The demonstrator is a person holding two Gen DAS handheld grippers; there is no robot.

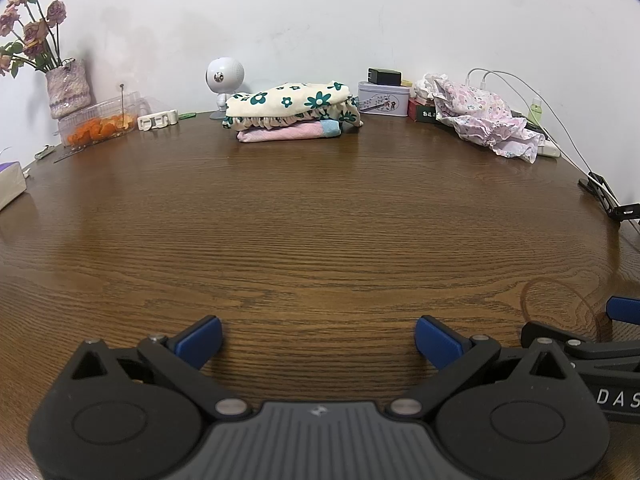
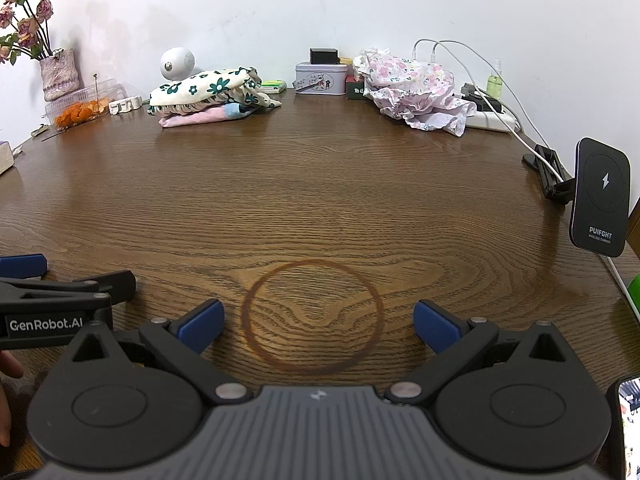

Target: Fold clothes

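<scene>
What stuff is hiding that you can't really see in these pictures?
- Pink cloth, left view: the flowered cloth stacked on top covers most of it.
- Phone, right view: cut off by the right edge.
- Red box, left view: its print is too small to read, and the crumpled cloth overlaps it.
- White camera, right view: the flowered cloth hides its base.
- Left gripper and right gripper stand open; nothing hidden between the fingers.

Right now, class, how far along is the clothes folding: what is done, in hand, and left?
Done: a green-flowered garment lies folded on top of a folded pink one at the back of the table. In hand: nothing; the left claw and right claw are both open and empty. Left: the crumpled pink floral garment, unfolded at the back right.
</scene>
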